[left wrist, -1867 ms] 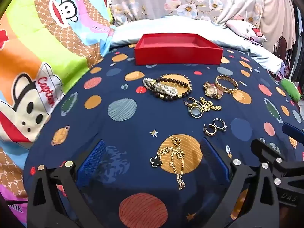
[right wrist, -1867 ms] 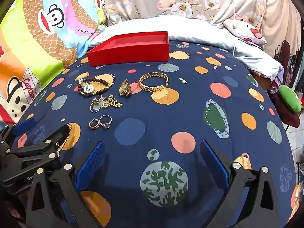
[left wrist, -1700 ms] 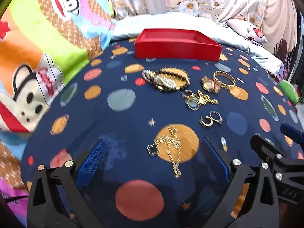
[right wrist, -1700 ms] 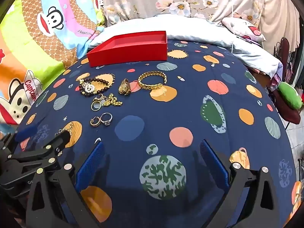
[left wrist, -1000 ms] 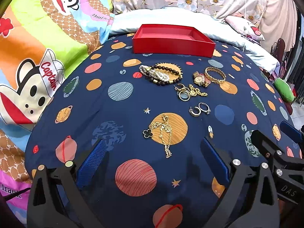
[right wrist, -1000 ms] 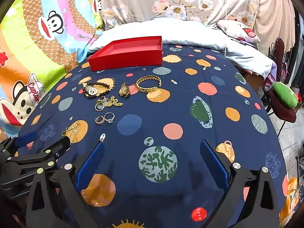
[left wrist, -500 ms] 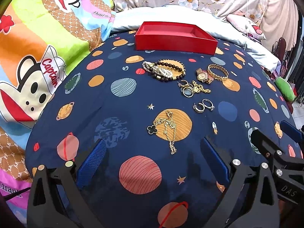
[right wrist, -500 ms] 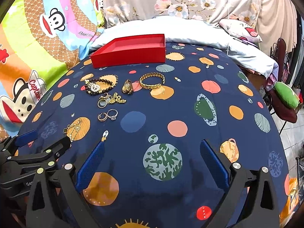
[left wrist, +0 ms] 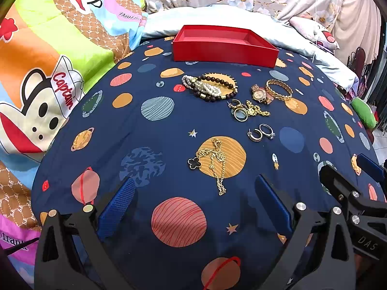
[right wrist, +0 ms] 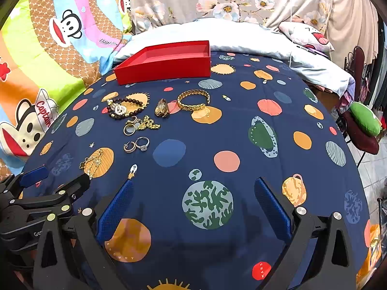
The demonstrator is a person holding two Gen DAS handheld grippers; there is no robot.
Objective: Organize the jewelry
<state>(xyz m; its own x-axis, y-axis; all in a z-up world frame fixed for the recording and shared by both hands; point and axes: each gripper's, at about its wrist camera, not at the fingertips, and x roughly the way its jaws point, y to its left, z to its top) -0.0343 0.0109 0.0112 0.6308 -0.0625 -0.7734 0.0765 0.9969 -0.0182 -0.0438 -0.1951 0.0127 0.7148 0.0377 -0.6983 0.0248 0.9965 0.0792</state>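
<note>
An empty red tray (left wrist: 225,42) (right wrist: 164,60) sits at the far side of the navy planet-print bedspread (left wrist: 150,130). In front of it lie bead bracelets (left wrist: 209,88) (right wrist: 124,108), a watch (left wrist: 260,94) (right wrist: 162,107), a gold chain bracelet (left wrist: 278,89) (right wrist: 193,100), a gold ring with a small chain (left wrist: 246,111) (right wrist: 140,124), a hoop earring and a stone ring (left wrist: 262,131) (right wrist: 137,145), and a gold clover necklace (left wrist: 212,162) (right wrist: 93,162). My left gripper (left wrist: 193,193) is open just short of the necklace. My right gripper (right wrist: 193,193) is open over bare cloth, right of the jewelry.
A colourful monkey-print quilt (left wrist: 48,60) rises along the left. A pale blue sheet (right wrist: 241,36) and floral pillows lie behind the tray. The bed drops off at the right, where a green cushion (right wrist: 365,118) rests on a chair.
Both grippers pulled back and rose, so the jewelry looked farther off. In the last half second they eased forward a little. Both stayed open and no jewelry moved.
</note>
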